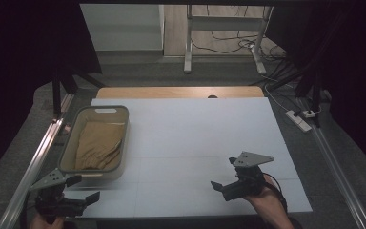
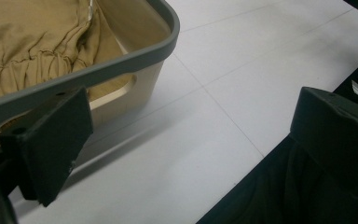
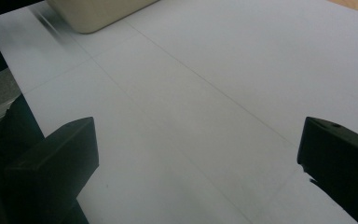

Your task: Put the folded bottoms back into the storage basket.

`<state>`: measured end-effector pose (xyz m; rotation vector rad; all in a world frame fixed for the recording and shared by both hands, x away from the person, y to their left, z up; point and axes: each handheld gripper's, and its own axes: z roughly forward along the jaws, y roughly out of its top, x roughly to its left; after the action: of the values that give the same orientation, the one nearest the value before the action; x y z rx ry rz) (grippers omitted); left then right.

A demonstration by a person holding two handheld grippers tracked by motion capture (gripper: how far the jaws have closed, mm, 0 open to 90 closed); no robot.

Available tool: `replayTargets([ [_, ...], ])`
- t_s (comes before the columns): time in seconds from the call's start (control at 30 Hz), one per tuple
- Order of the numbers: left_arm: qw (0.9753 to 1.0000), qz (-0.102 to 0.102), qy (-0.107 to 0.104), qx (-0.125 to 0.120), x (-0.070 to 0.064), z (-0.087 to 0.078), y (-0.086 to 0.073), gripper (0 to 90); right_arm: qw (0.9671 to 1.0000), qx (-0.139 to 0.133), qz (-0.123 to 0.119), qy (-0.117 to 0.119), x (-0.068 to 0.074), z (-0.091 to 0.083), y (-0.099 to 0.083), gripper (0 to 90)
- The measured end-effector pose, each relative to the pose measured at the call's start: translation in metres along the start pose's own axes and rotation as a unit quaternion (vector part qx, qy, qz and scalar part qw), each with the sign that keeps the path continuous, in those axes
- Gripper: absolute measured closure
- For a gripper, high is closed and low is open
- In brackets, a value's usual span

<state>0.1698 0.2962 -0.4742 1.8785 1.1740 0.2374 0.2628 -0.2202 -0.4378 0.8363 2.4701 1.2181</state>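
At the counter's [image 1: 195,143] near-left corner, the released left tool [image 1: 83,188] should reach over the basket [image 1: 124,125] rim and pinch the tan cloth [image 1: 97,145]; right tool [image 1: 224,179] idles released

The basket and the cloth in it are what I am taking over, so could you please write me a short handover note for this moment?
Left gripper: open, holding nothing, at the near end of the basket, one jaw by its handle cutout.
Right gripper: open, holding nothing, over bare white table at the near right, pointing towards the basket.
Tan cloth: lying crumpled inside the basket at the table's left side.
Done: nothing gripped so far.
Left: probably reach in with the left gripper and take hold of the cloth; the right is free to help.
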Motion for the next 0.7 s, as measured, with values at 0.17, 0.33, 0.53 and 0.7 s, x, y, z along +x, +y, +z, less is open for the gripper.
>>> replayTargets([
  [0.17,1.0000,0.000,0.000,-0.001,0.000,0.000,0.000,0.3,0.9997,0.005,0.011,-0.019,-0.002,-0.013,-0.013,0.0],
  [0.33,1.0000,0.000,0.000,-0.001,0.000,0.000,0.000,0.3,0.9990,0.003,0.029,-0.032,-0.003,-0.025,-0.023,0.0],
  [0.53,1.0000,0.003,0.001,0.001,0.000,0.000,0.001,0.3,0.9982,0.008,0.035,-0.049,-0.004,-0.036,-0.032,0.0],
  [0.7,1.0000,0.003,0.002,0.001,-0.001,0.000,0.001,0.3,0.9971,0.010,0.051,-0.056,-0.005,-0.043,-0.042,0.0],
])
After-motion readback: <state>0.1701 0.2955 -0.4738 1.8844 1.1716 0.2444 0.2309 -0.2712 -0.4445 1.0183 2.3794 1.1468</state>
